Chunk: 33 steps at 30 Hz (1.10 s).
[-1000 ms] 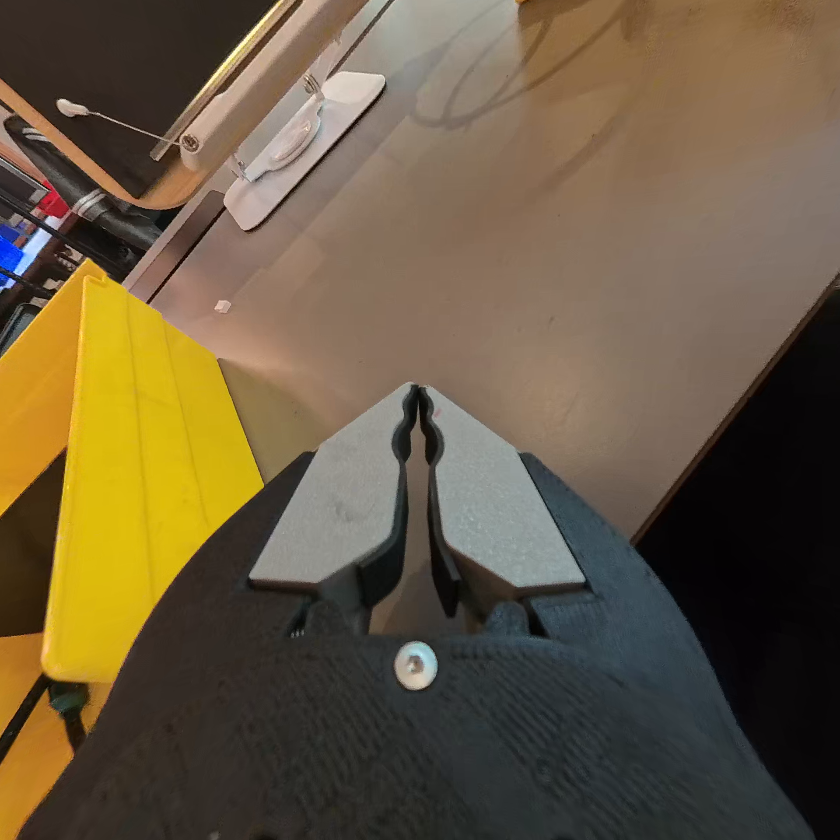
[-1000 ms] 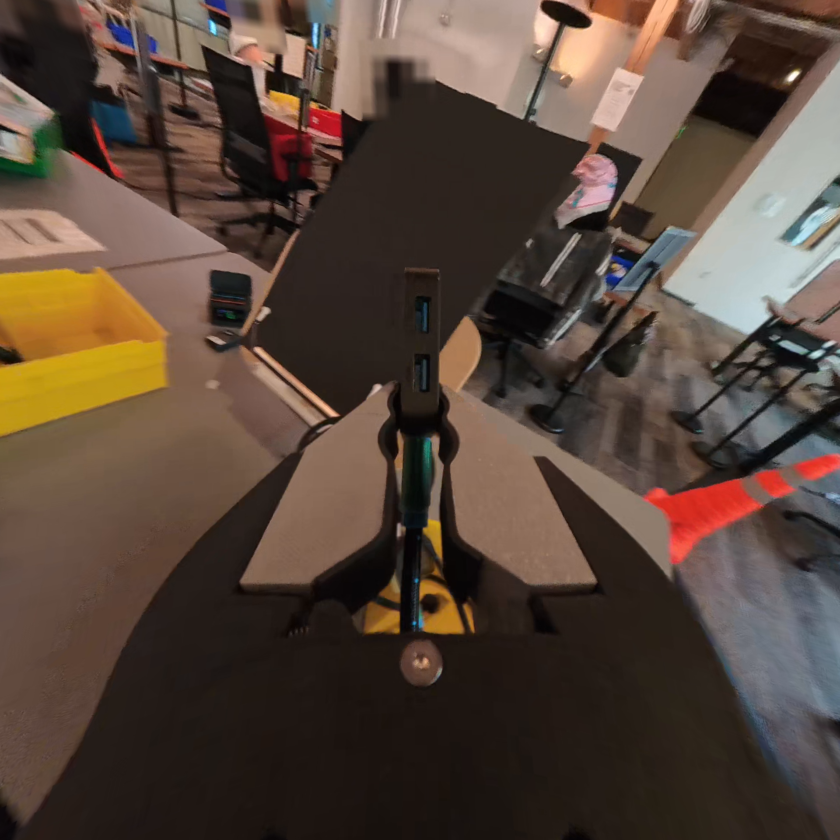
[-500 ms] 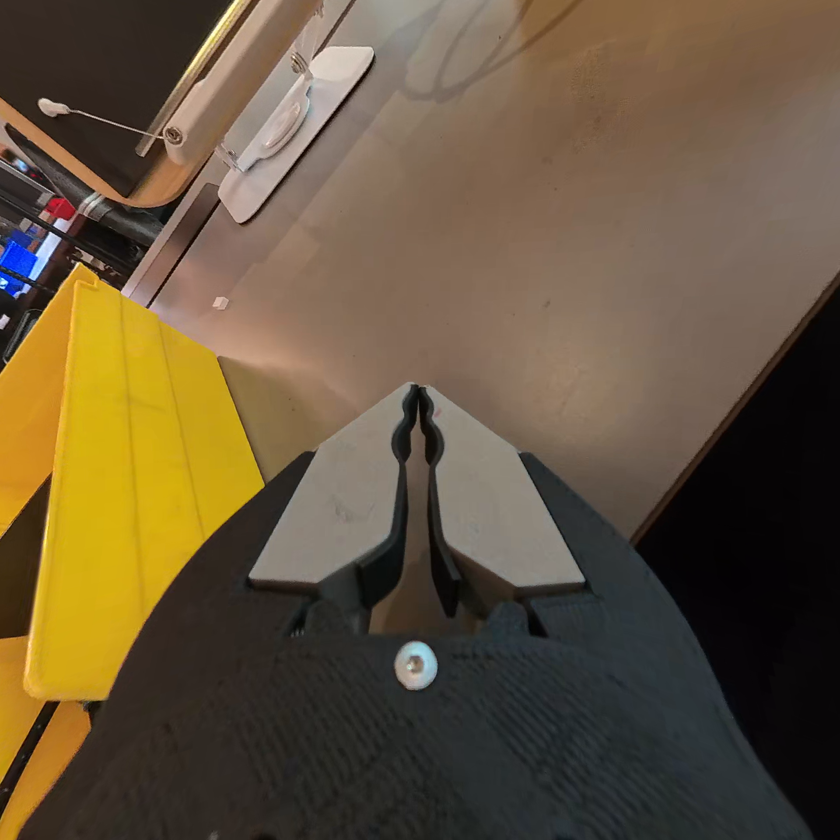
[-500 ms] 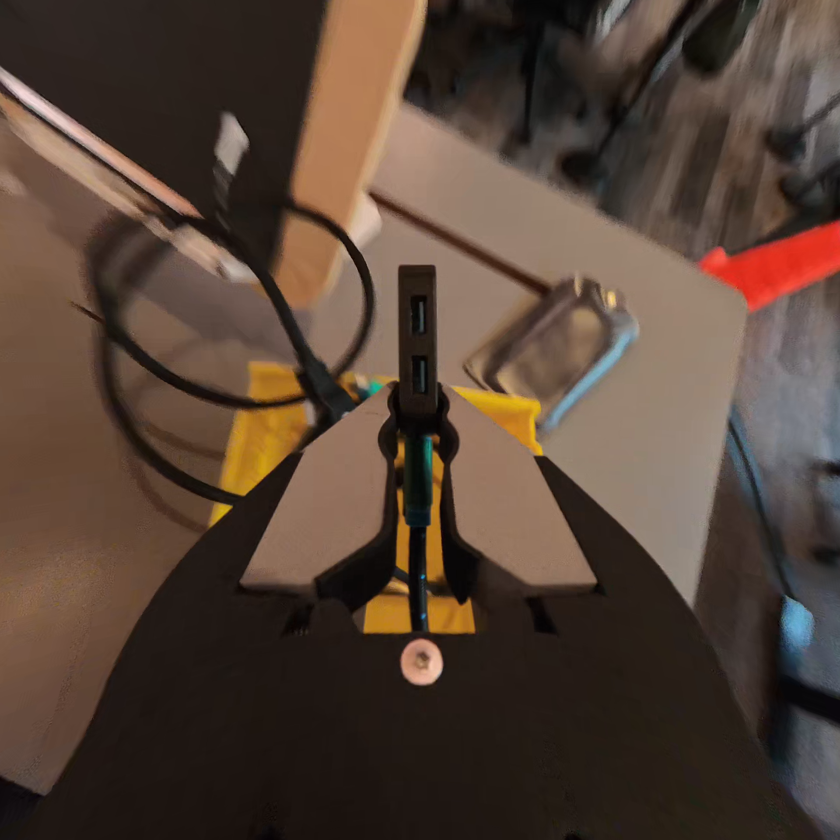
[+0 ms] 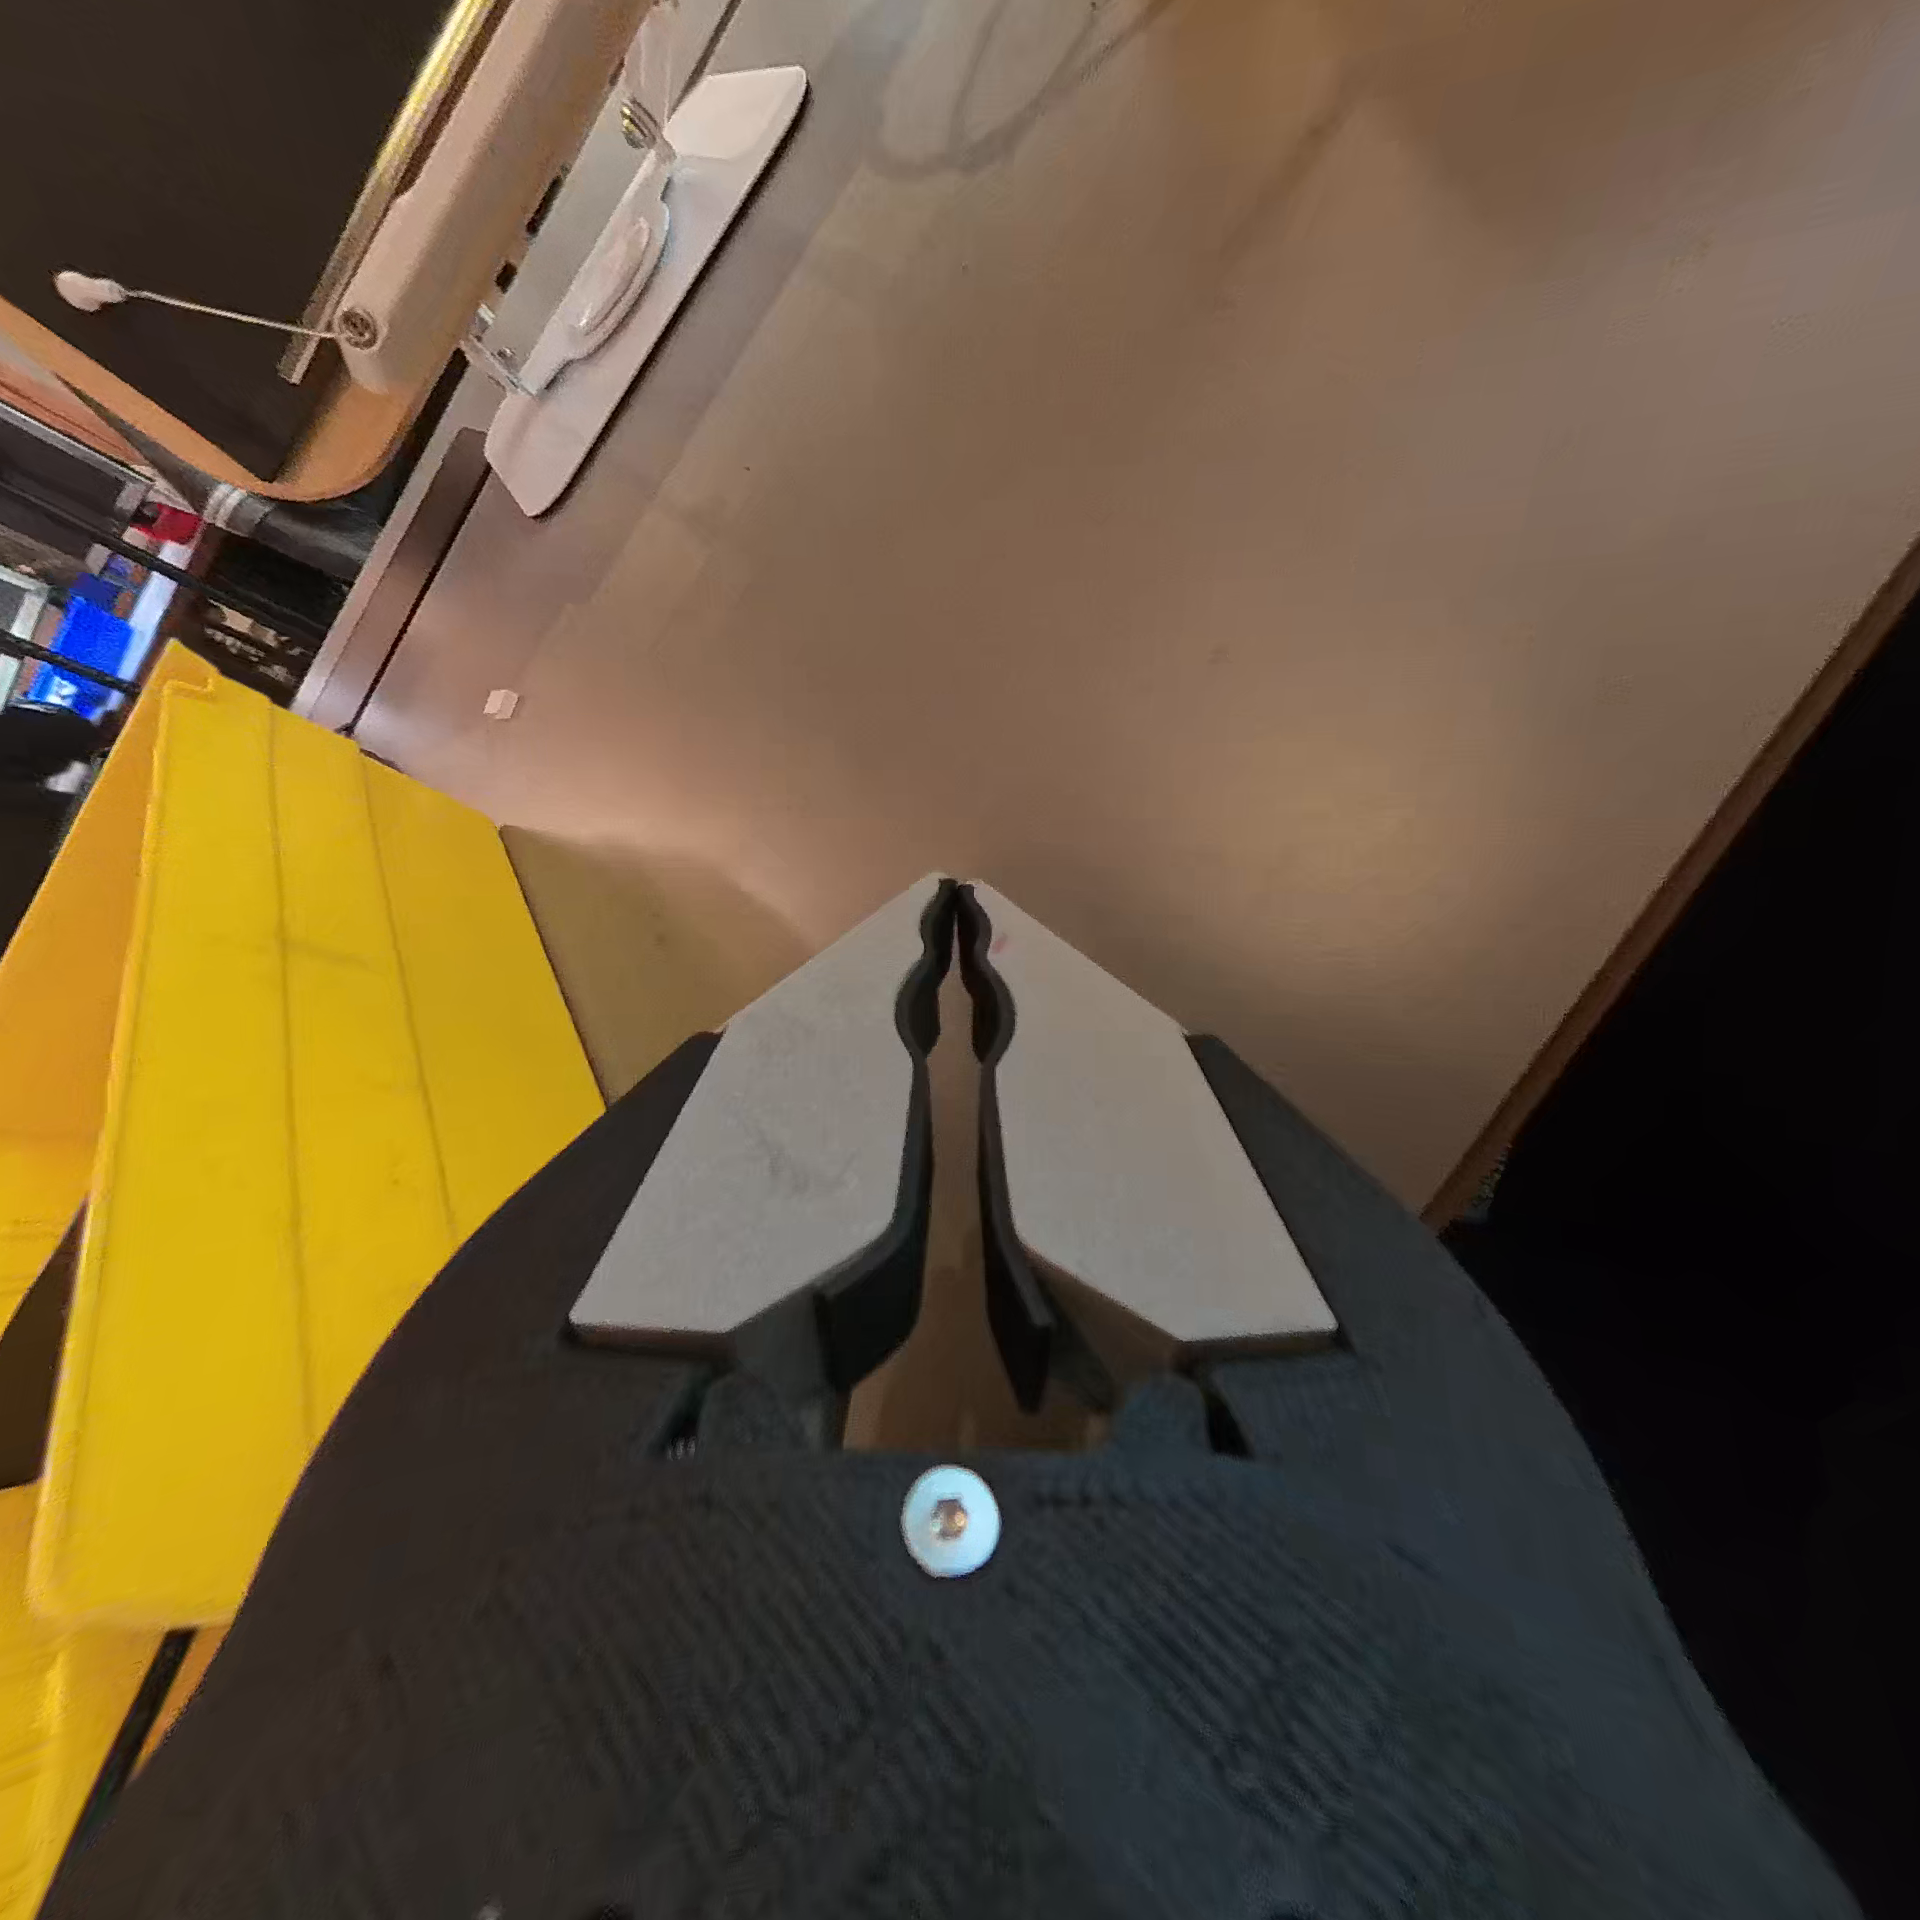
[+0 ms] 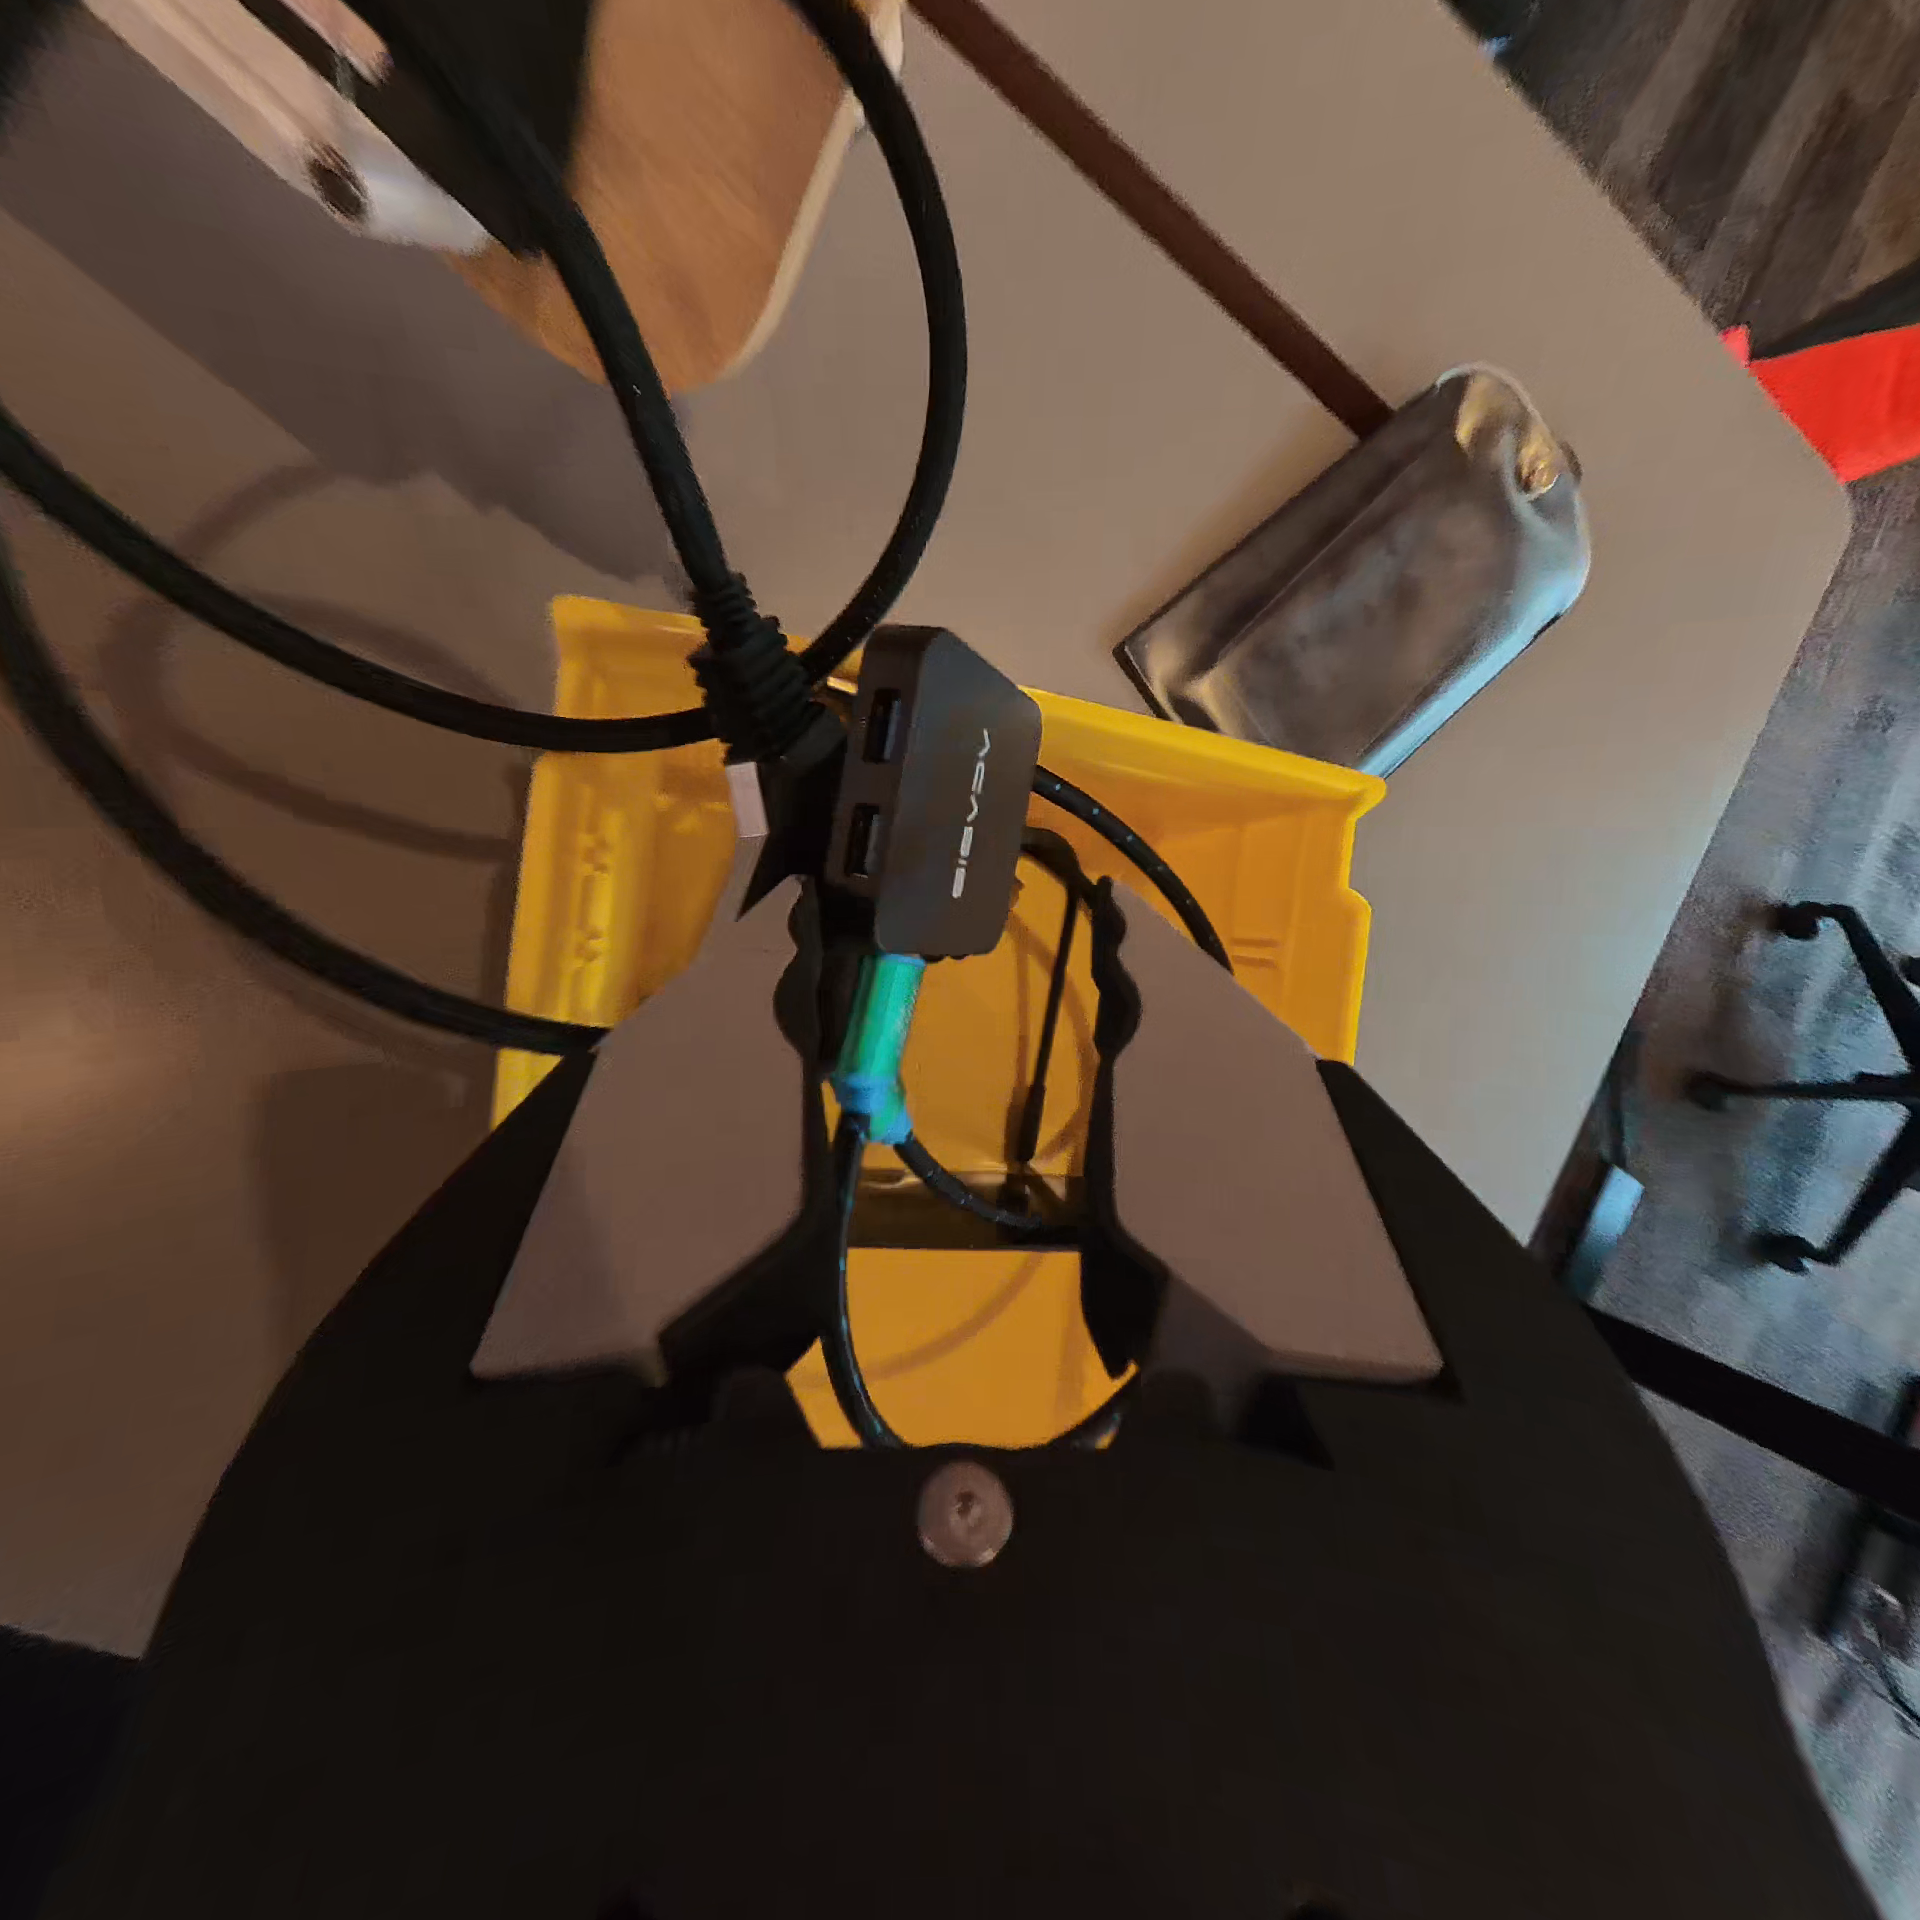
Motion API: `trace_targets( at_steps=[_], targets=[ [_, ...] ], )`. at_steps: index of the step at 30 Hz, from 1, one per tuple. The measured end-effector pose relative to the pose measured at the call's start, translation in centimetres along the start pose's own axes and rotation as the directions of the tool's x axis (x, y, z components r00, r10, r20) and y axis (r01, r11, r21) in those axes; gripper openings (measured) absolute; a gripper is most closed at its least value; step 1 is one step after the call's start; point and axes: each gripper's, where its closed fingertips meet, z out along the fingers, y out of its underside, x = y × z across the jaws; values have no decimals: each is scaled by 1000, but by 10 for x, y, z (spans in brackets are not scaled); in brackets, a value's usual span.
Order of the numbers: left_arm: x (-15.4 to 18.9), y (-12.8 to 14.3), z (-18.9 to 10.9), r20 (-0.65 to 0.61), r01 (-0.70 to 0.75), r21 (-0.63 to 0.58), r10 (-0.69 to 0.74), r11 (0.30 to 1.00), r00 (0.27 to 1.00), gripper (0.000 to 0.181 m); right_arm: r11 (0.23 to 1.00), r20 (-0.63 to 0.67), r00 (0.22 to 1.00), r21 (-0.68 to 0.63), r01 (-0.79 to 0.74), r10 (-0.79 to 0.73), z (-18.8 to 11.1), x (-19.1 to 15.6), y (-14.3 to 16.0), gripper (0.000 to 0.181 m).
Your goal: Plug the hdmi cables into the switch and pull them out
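The right claw (image 6: 951, 940) gapes wide over the yellow bin (image 6: 1195, 769), the switch (image 6: 940, 790) tilted loose between its fingers. The left claw (image 5: 956, 894), pinched closed and empty, hangs over bare table (image 5: 1247, 520) between a yellow bin wall (image 5: 291, 1091) and the table's edge.

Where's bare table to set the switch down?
Widest free patch: the tabletop ahead of the left tongs, bordered by the yellow bin, the white base plate and the table's dark edge. Crowded in the right view: black cables loop beside the switch, over a yellow tray, metal tin behind.
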Motion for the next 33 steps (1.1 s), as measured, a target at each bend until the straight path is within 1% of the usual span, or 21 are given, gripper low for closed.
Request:
trace_targets(
  at_steps=[2, 4, 6, 9, 11, 12, 14, 16, 18, 19, 21, 22, 23, 24, 25, 27, 28, 29, 30, 31, 33],
  targets=[
    [2, 1, -1, 7, -1, -8, 1, 1000, 1000, 0, 996, 20, 999, 78, -39, 38, -20, -4, -1, 53],
    [9, -3, -5, -23, 32, 1, -32, 999, 999, 14, 976, 77, 993, 189, -106, 93, -44, -14, -1, 54],
    [11, -16, -15, -52, 70, 32, -68, 997, 996, 23, 923, 190, 974, 340, -179, 119, -75, -34, 0, 58],
    [-9, -43, -46, -39, 156, 122, -152, 980, 988, 29, 809, 364, 926, 513, -286, 97, -118, -69, 15, 61],
    [-36, -53, -72, -4, 240, 184, -244, 953, 970, 28, 768, 415, 909, 565, -301, 51, -132, -92, 37, 64],
    [-53, -51, -84, 35, 277, 202, -290, 939, 956, 25, 771, 415, 909, 569, -285, 31, -132, -102, 50, 63],
    [-89, -33, -103, 155, 346, 210, -380, 914, 912, 25, 811, 358, 934, 541, -221, 15, -118, -116, 79, 69],
    [-107, -6, -110, 206, 430, 194, -465, 882, 861, 37, 867, 268, 963, 479, -133, 0, -95, -126, 107, 72],
    [-105, 21, -102, 195, 507, 134, -525, 851, 829, 53, 910, 143, 990, 412, -47, -13, -72, -126, 126, 68],
    [-103, 31, -96, 204, 525, 116, -537, 843, 818, 54, 925, 78, 997, 381, -6, -25, -62, -124, 133, 64],
    [-104, 42, -83, 240, 530, 122, -543, 839, 805, 48, 945, -38, 999, 324, 46, -35, -46, -115, 138, 56],
    [-105, 48, -74, 258, 530, 115, -540, 840, 801, 45, 956, -73, 997, 287, 56, -37, -38, -111, 141, 51],
    [-104, 53, -65, 268, 529, 97, -534, 843, 802, 40, 969, -94, 995, 241, 56, -34, -31, -108, 146, 36],
    [-100, 56, -56, 263, 517, 72, -516, 853, 815, 36, 980, -97, 995, 194, 51, -33, -24, -108, 151, 9],
    [-99, 59, -50, 282, 491, 44, -483, 870, 829, 30, 984, -84, 996, 170, 45, -31, -21, -110, 154, 8],
    [-101, 58, -47, 318, 390, 18, -376, 920, 871, 24, 986, -42, 999, 169, 14, -7, -23, -115, 156, 6],
    [-101, 57, -47, 329, 356, 6, -338, 934, 882, 17, 986, -10, 1000, 166, 0, 2, -26, -119, 158, 5],
    [-105, 59, -49, 350, 328, -7, -305, 945, 886, 15, 986, 19, 1000, 168, -9, 6, -29, -125, 160, 5],
    [-107, 63, -51, 355, 331, -26, -301, 943, 885, 13, 985, 27, 1000, 170, -14, 10, -32, -129, 162, 5],
    [-109, 66, -52, 333, 372, -19, -345, 928, 877, 6, 985, 20, 1000, 173, -7, 3, -34, -132, 164, 5],
    [-116, 70, -57, 264, 440, 34, -433, 897, 862, 3, 984, 24, 1000, 180, -9, 5, -39, -142, 167, 5]
  ],
)
